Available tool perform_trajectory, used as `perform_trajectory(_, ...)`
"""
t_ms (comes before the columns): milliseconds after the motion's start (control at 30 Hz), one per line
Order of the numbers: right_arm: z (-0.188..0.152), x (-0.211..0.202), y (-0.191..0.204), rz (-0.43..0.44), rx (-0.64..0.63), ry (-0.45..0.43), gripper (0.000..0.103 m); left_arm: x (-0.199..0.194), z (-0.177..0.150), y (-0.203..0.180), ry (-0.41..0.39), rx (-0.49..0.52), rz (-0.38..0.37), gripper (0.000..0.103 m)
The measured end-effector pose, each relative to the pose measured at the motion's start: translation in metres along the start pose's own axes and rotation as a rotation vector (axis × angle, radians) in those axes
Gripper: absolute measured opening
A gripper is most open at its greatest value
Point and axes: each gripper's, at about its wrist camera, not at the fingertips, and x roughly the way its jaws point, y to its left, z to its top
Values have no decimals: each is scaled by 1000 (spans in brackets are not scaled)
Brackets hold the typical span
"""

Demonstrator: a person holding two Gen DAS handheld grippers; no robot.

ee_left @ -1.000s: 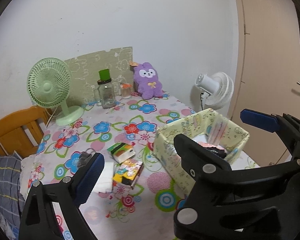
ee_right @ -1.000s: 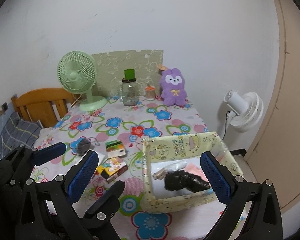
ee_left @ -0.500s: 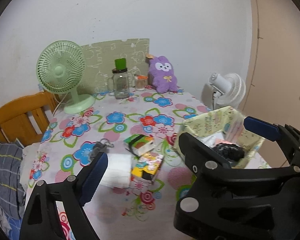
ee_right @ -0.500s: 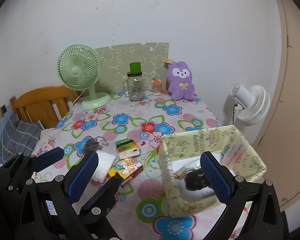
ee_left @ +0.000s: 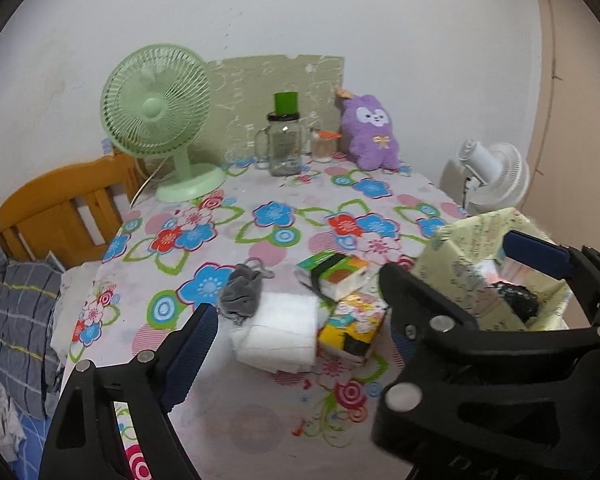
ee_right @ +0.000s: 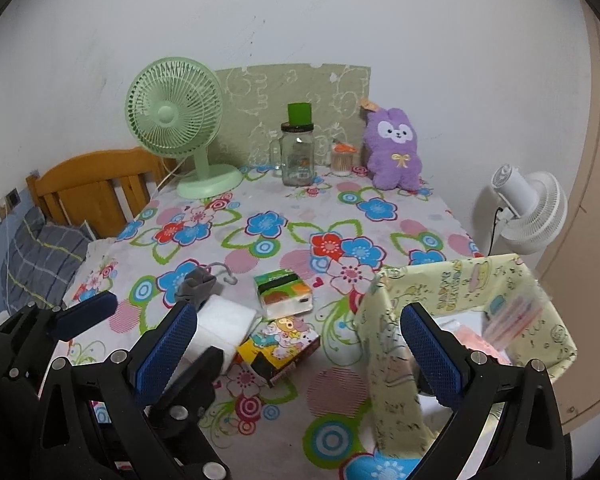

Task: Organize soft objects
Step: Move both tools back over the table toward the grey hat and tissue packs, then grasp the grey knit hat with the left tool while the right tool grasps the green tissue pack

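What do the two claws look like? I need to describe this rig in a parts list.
Both match: the left claw and right claw have matte black plastic frames with angular cut-outs, round silver rivets, and two fingers each faced with blue textured pads. No cables, markings or sleeves are visible.

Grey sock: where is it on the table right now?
In the left wrist view the grey sock lies left of centre on the floral tablecloth, touching the far-left corner of the white tissue pack, left of the green tissue pack.
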Motion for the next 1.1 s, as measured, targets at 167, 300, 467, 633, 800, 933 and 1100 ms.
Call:
perform_trajectory(167, 0, 15, 6, 1, 7, 20, 103, 10, 0, 13, 12, -14, 19, 88)
perform_trajectory(300, 1, 27, 10, 8, 9, 33, 103, 20, 0, 20, 21, -10, 30, 88)
perform_trajectory(467, 3, 41, 15, 18, 26, 50, 102, 35, 3, 34, 34, -33, 4, 87)
perform_trajectory(633, 6, 56, 20, 18, 11, 50, 100, 50, 6, 39, 55, -27, 25, 83)
perform_trajectory(800, 9, 72, 23, 29, 6, 72, 99, 64, 8, 46, 70, -37, 16, 83)
perform_trajectory(933, 10, 85, 25, 37, 9, 84, 96, 76, 9, 51, 76, -40, 15, 83)
perform_trajectory(1100, 12, 107, 26, 44, 23, 124, 92, 94, 12, 54, 103, -50, 21, 83)
